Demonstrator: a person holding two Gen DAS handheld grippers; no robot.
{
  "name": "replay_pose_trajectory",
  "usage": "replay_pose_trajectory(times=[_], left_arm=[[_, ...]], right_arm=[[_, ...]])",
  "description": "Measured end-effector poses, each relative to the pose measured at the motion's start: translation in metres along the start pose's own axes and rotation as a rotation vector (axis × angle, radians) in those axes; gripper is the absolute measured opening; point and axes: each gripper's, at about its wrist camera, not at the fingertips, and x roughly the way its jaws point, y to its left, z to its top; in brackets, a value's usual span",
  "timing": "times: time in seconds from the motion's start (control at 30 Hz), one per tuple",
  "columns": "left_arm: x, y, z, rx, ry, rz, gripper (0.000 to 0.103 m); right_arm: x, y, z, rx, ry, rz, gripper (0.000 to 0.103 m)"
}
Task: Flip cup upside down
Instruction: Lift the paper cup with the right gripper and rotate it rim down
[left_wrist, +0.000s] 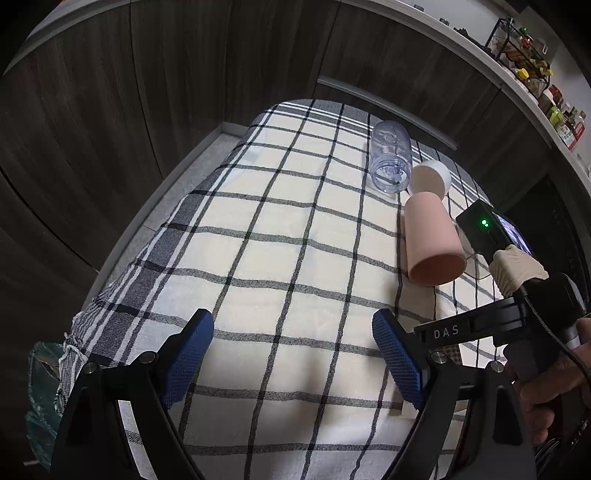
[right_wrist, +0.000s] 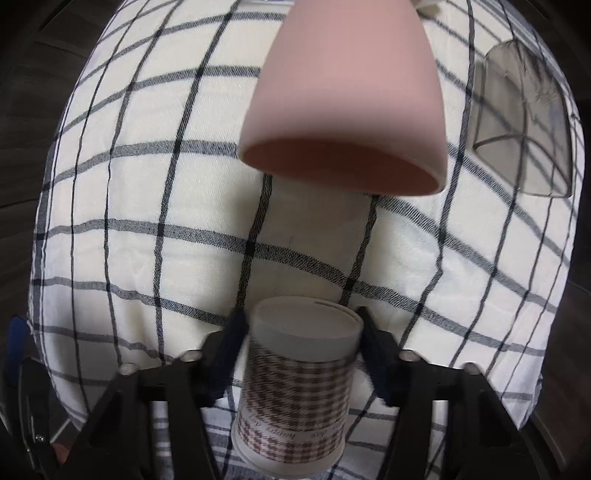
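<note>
Right gripper (right_wrist: 301, 343) has its fingers clamped on the houndstooth paper cup (right_wrist: 295, 391), base facing away, flip apparently mid-turn and not yet set down; left gripper (left_wrist: 293, 358) fingers spread, empty.

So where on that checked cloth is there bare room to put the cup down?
The wide middle and left of the checked cloth lie bare, ahead of the open left tool. The right side is crowded: clear cup, white cup and pink cup lie close together. The right tool grips the patterned paper cup.

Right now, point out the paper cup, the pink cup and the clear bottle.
paper cup (right_wrist: 295, 398): right wrist view, houndstooth side wall.
pink cup (right_wrist: 347, 92): right wrist view, outer wall.
clear bottle (left_wrist: 391, 155): left wrist view, ribbed body.
</note>
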Motion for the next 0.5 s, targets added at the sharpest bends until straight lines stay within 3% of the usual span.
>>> replay_pose_trajectory(times=[0.23, 0.33, 0.5], left_arm=[[-0.009, -0.003, 0.0, 0.01, -0.027, 0.008, 0.088], [-0.015, -0.001, -0.001, 0.006, -0.046, 0.009, 0.088], [-0.019, 0.001, -0.005, -0.004, -0.085, -0.003, 0.088]], right_arm=[[-0.021, -0.007, -0.019, 0.0, -0.09, 0.032, 0.055], [-0.05, -0.005, -0.033, -0.016, -0.213, 0.047, 0.055], [-0.096, -0.013, -0.064, -0.027, -0.533, 0.065, 0.055]])
